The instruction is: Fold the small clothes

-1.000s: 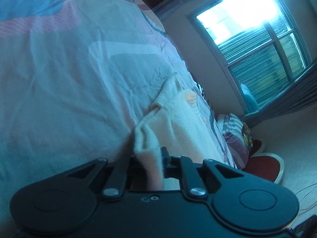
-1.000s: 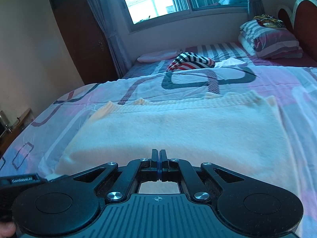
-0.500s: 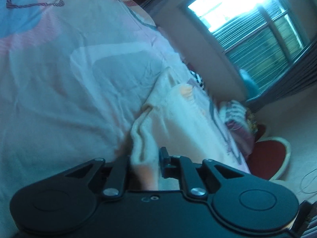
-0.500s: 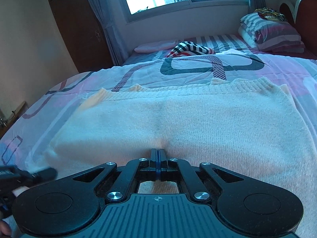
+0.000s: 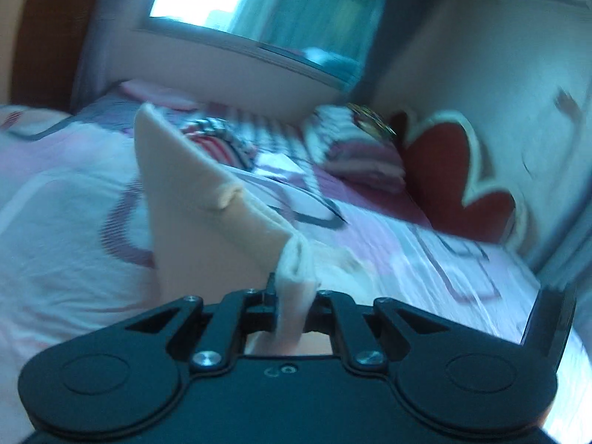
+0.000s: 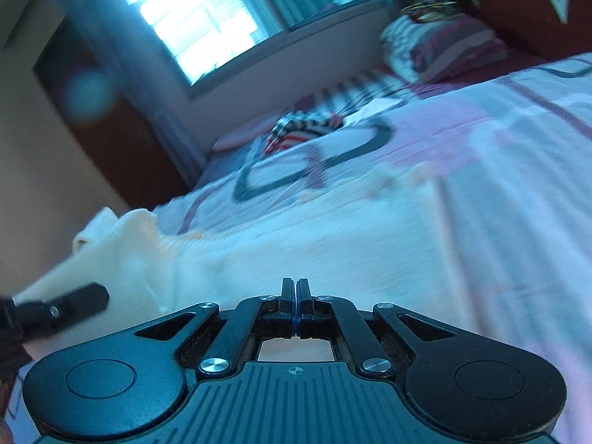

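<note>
A cream knitted garment (image 5: 207, 222) lies partly on the patterned bed. My left gripper (image 5: 294, 288) is shut on a bunched corner of it and holds that side lifted, so the cloth stands up as a taut flap in the left wrist view. In the right wrist view the same garment (image 6: 296, 251) spreads across the bed in front of my right gripper (image 6: 295, 290), whose jaws are pressed together at the garment's near edge; whether cloth is pinched between them is hidden. The left gripper's finger (image 6: 74, 305) shows at the lower left there.
The pink and white bedspread (image 5: 66, 222) covers the bed. A striped folded garment (image 6: 303, 127) and striped pillows (image 6: 440, 48) lie toward the window (image 5: 236, 0). A red headboard (image 5: 455, 181) stands at the right. A dark wardrobe (image 6: 111, 137) is at the left.
My left gripper has swung up and round with the garment corner, lifting the cloth off the bed. My right gripper has tilted and the view now rolls sideways; both views are blurred by motion.
</note>
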Demonstrator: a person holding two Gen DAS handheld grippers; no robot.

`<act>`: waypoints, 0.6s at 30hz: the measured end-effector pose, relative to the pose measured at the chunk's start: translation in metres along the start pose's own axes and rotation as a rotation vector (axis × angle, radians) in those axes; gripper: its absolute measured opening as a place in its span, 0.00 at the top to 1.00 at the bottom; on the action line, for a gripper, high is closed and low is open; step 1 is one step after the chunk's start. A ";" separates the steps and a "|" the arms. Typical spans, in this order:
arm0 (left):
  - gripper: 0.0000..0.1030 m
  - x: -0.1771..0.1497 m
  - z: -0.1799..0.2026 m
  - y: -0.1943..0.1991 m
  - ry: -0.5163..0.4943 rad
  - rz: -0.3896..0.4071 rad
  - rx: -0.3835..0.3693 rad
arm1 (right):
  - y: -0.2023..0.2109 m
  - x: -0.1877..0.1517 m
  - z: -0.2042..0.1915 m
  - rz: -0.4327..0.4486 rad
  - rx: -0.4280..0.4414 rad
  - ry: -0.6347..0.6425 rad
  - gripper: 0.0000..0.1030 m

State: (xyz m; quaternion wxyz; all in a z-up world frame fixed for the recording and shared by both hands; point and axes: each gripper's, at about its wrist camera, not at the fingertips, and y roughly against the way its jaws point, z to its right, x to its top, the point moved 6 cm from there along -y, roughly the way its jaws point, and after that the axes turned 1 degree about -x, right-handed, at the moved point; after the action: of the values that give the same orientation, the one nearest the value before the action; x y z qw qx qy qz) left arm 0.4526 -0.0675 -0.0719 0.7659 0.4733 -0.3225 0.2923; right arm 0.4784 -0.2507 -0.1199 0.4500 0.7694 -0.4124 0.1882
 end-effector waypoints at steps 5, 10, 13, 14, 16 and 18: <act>0.82 -0.042 0.067 -0.054 -0.102 -0.188 -0.098 | 0.034 0.025 0.053 0.028 0.016 -0.144 1.00; 0.53 -0.065 0.085 -0.051 -0.141 -0.269 -0.205 | 0.056 0.032 0.073 0.053 0.027 -0.189 0.50; 0.44 -0.036 0.050 -0.032 -0.087 -0.158 -0.166 | 0.058 0.031 0.063 0.043 0.100 -0.165 0.40; 0.44 -0.022 0.036 -0.029 -0.074 -0.112 -0.132 | 0.054 0.030 0.057 0.031 0.116 -0.157 0.48; 0.44 -0.007 0.005 -0.034 -0.059 -0.082 -0.022 | 0.040 0.026 0.046 -0.004 0.148 -0.142 0.58; 0.46 -0.007 -0.019 -0.042 -0.030 -0.103 0.039 | 0.024 0.021 0.037 -0.045 0.156 -0.124 0.59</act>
State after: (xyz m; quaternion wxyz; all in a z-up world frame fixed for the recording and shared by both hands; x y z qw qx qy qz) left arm 0.4839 -0.0670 -0.1058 0.7657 0.5085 -0.3033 0.2514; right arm 0.4688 -0.2979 -0.1127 0.3665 0.8213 -0.4064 0.1615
